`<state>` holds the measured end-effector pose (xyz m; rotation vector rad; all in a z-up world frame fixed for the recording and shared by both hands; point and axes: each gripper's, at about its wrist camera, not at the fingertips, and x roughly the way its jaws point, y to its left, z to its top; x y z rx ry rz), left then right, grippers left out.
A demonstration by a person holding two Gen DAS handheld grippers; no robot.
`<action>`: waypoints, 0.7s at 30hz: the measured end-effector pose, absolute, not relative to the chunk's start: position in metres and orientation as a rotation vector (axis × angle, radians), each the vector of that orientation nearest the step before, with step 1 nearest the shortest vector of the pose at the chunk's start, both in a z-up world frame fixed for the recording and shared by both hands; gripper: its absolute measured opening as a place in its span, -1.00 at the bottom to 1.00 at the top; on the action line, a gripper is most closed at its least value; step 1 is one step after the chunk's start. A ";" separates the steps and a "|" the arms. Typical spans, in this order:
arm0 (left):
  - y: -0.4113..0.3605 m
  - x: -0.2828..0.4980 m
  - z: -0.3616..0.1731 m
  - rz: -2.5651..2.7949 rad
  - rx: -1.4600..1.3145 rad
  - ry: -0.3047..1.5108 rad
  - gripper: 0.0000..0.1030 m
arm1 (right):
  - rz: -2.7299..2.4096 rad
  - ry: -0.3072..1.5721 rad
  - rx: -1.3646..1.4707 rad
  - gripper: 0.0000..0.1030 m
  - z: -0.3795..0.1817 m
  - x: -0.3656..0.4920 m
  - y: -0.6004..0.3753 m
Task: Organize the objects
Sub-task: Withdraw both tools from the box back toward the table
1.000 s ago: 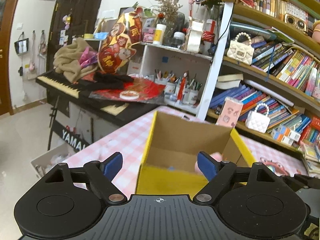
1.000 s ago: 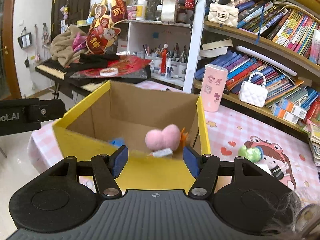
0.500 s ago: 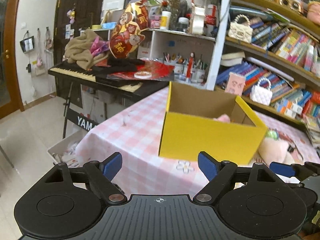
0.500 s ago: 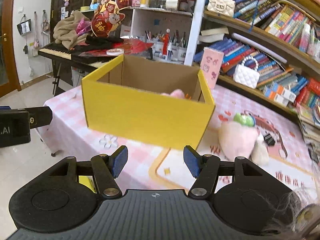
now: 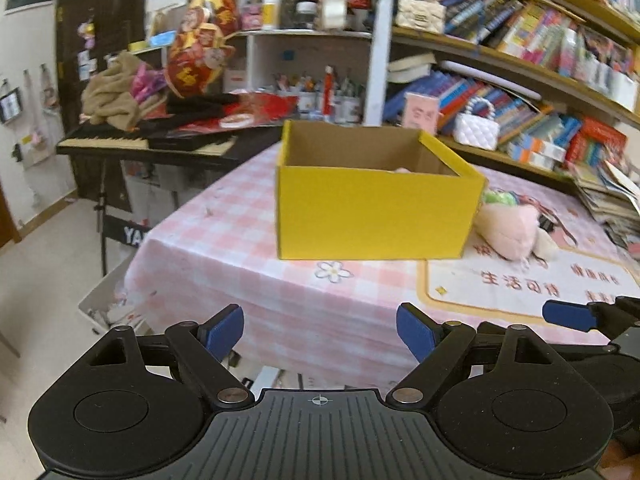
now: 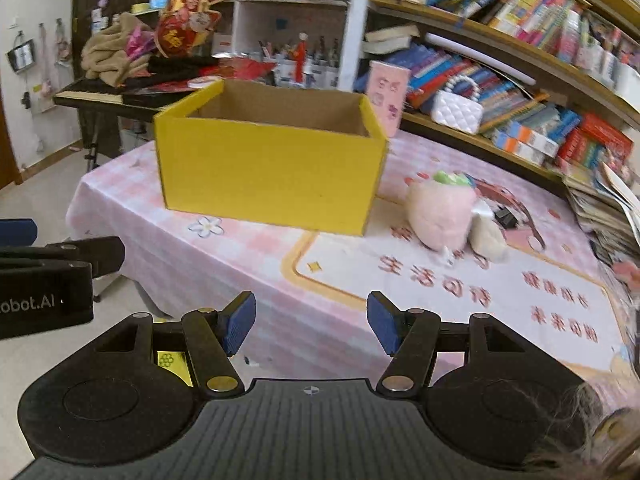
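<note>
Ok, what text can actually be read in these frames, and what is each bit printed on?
"obot.AI", first letter cut off: on the left gripper body, seen from the right wrist view.
"YA", rest hidden: on the keyboard stand banner.
"生活可待": on the table mat; it also shows in the right wrist view.
Book spines and the red decoration: too blurred to read.

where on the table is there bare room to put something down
Free: the pink checked cloth left of and in front of the yellow box, and the printed mat in front of the pink plush. Crowded: right of the box by the plush, and the far right edge by the stacked magazines.
</note>
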<state>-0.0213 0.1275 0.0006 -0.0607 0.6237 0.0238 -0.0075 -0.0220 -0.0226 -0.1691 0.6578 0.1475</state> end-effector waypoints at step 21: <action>0.002 0.012 -0.017 -0.418 0.093 0.699 0.77 | -0.369 0.745 0.054 0.17 -0.033 -0.036 -0.154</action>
